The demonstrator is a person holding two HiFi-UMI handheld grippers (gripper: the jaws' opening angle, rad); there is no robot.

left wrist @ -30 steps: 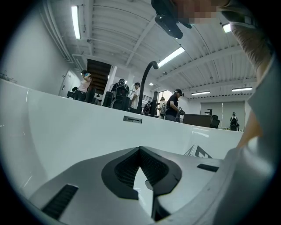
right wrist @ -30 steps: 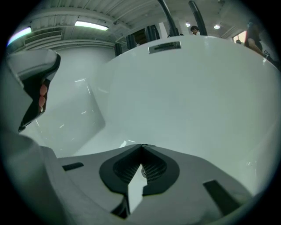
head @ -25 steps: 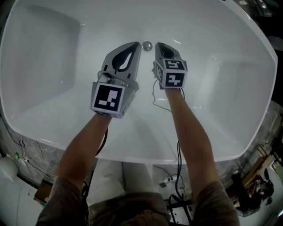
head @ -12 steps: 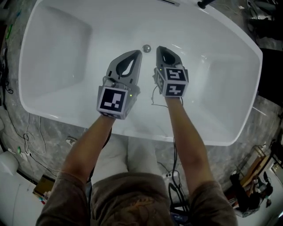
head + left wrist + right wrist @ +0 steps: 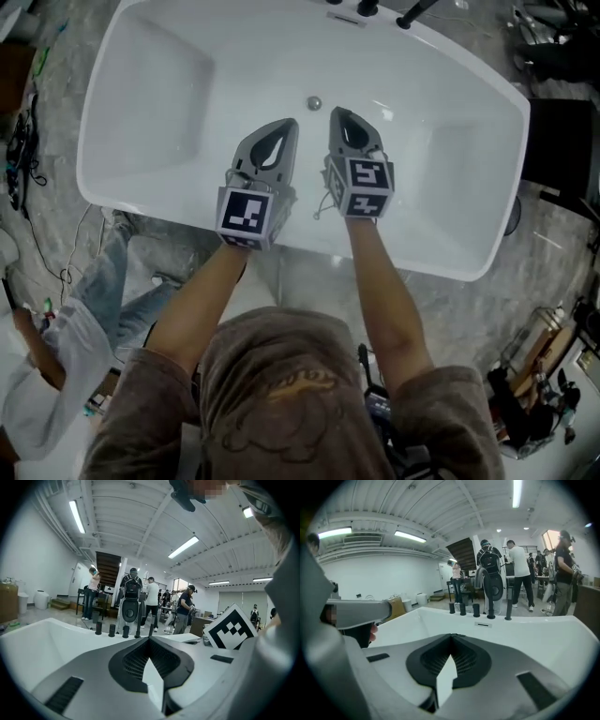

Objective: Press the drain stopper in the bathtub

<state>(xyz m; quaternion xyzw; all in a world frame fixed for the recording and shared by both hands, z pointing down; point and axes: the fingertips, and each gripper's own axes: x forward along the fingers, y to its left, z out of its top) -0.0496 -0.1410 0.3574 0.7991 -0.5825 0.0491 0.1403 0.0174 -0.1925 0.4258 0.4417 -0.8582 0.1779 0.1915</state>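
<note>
The white bathtub (image 5: 169, 84) lies below me, with the small round metal drain stopper (image 5: 314, 103) on its floor at the middle. My left gripper (image 5: 292, 123) and right gripper (image 5: 336, 112) hover side by side over the tub's near half, tips pointing at the stopper but short of it and apart from it. Both sets of jaws meet at their tips, with nothing between them. In the left gripper view the left gripper (image 5: 150, 638) looks over the tub's far rim, and so does the right gripper (image 5: 451, 635) in its own view. Neither gripper view shows the stopper.
Dark tap fittings (image 5: 366, 7) stand on the far rim, seen also as tap fittings (image 5: 473, 610) above an overflow slot (image 5: 483, 624). Another person's legs (image 5: 103, 281) are at the left beside the tub. Cables (image 5: 23, 141) lie on the stone floor. Several people stand beyond the tub.
The head view has pulled back, so the whole tub shows smaller. Both grippers have drawn away from the stopper toward the near rim. They stay shut.
</note>
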